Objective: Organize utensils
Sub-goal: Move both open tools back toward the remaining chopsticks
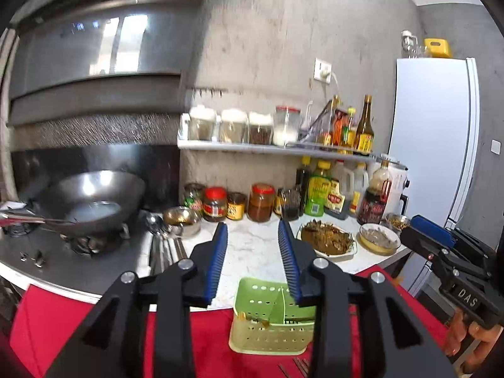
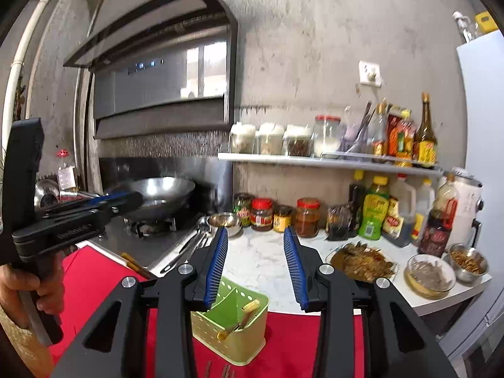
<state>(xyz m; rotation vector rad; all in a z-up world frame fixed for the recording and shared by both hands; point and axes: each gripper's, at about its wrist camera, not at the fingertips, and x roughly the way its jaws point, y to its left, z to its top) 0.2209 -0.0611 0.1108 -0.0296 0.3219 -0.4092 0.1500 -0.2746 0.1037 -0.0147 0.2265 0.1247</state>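
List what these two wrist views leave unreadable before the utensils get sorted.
- Green caddy: in both views, gripper fingers cover part of it, so its contents cannot be counted.
- Loose utensils beside the stove: left view, the left gripper hides their handles; kinds are unclear.
- Dark sticks on the red cloth: cut off by the bottom edge.
- Jar labels: blurred.

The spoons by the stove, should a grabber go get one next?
Probably yes. Both grippers, left and right, are open and empty, the spoons lie loose beside the stove, and the green caddy has room. I'd move the left gripper to them.
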